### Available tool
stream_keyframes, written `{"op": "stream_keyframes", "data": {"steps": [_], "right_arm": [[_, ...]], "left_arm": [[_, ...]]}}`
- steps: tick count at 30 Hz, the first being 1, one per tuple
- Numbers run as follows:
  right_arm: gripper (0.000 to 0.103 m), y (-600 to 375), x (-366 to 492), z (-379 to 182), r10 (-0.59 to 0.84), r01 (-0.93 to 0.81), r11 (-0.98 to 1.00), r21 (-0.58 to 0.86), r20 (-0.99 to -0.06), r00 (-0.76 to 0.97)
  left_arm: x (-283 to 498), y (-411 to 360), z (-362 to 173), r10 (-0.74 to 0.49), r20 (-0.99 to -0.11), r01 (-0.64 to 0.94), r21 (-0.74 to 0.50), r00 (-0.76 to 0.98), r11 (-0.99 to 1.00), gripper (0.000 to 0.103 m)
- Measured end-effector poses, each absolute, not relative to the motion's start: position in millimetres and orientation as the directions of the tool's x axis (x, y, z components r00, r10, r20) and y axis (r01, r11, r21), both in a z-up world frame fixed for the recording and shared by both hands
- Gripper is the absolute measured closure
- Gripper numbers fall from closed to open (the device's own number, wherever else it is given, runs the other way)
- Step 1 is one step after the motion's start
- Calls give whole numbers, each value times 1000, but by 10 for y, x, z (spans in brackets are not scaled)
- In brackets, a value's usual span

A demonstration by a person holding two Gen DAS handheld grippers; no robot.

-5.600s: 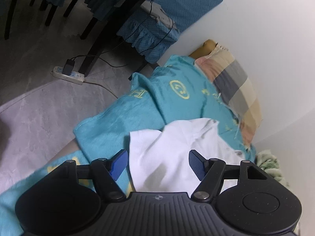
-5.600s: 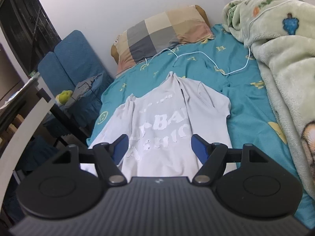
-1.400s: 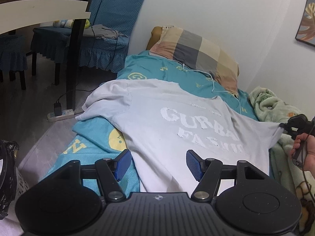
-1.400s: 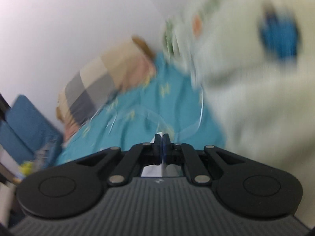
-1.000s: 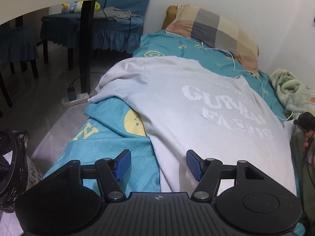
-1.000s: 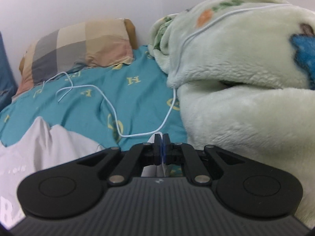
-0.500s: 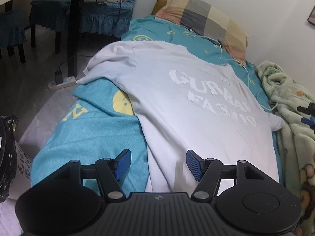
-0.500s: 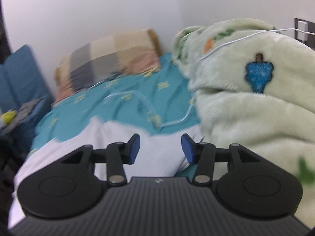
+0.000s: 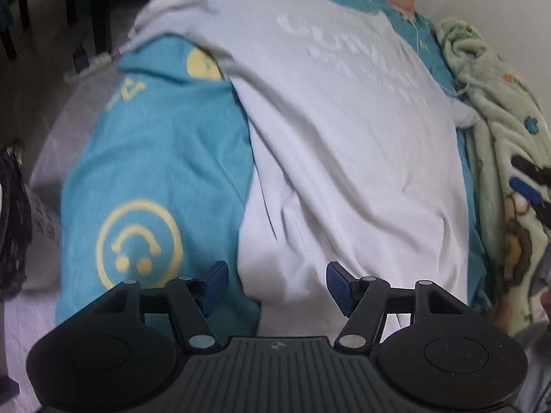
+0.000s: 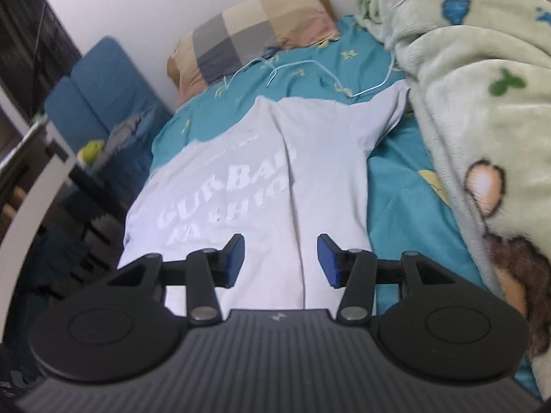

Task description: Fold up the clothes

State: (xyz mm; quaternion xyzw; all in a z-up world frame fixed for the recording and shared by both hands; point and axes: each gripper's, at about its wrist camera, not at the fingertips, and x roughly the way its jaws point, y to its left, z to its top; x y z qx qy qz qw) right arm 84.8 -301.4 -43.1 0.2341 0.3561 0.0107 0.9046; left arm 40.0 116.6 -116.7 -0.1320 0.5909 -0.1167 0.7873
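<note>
A bed with a teal sheet [image 10: 396,186] printed in yellow symbols runs up to a plain white wall [image 10: 144,0]. A checked pillow [image 10: 255,31] lies at its head, a pale green fleece blanket [image 10: 482,96] heaps along one side. Beside the bed stands a blue-covered chair [image 10: 100,93], and a white-edged dark tabletop [image 10: 31,189]. Grey floor [image 9: 48,110] below, soft even light.

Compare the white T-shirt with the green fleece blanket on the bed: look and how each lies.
The white T-shirt is thin and plain with white lettering; the green fleece blanket is thick and fuzzy with cartoon prints. The T-shirt lies spread nearly flat; the blanket is bunched in a heap beside it. Both rest on the teal bedsheet.
</note>
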Motion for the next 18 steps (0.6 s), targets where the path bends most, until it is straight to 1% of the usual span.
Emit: {"op": "stream_keyframes", "data": {"steps": [3, 5, 6, 7, 8, 10, 12, 15, 18], "right_arm": [[53, -3000, 883, -474, 214, 137, 880, 454, -637, 740], [53, -2991, 898, -528, 235, 130, 873, 470, -640, 731], [53, -2993, 913, -564, 239, 131, 874, 468, -648, 723], [53, -2991, 927, -602, 237, 138, 876, 463, -661, 712], [53, -3002, 946, -643, 234, 149, 875, 461, -672, 702], [52, -3020, 979, -708, 236, 166, 870, 464, -687, 687], [52, -2998, 998, -739, 248, 158, 871, 466, -694, 676], [52, -2932, 1014, -763, 250, 133, 889, 437, -709, 659], [52, -2890, 1022, -766, 251, 116, 901, 418, -720, 647]], "left_arm": [[365, 1108, -1232, -335, -914, 33, -337, 230, 941, 37], [381, 1047, -1284, -359, -914, 44, -358, 189, 933, 41], [387, 1016, -1309, -370, -914, 52, -366, 168, 929, 55], [384, 981, -1329, -370, -918, 69, -364, 141, 929, 84], [377, 959, -1342, -366, -923, 79, -359, 117, 930, 95], [352, 951, -1293, -358, -928, 99, -349, 106, 932, 98], [312, 975, -1151, -356, -927, 124, -343, 116, 931, 99], [210, 1098, -834, -382, -917, 124, -367, 119, 922, 100], [110, 1271, -503, -332, -932, 122, -316, 145, 941, 100]]}}
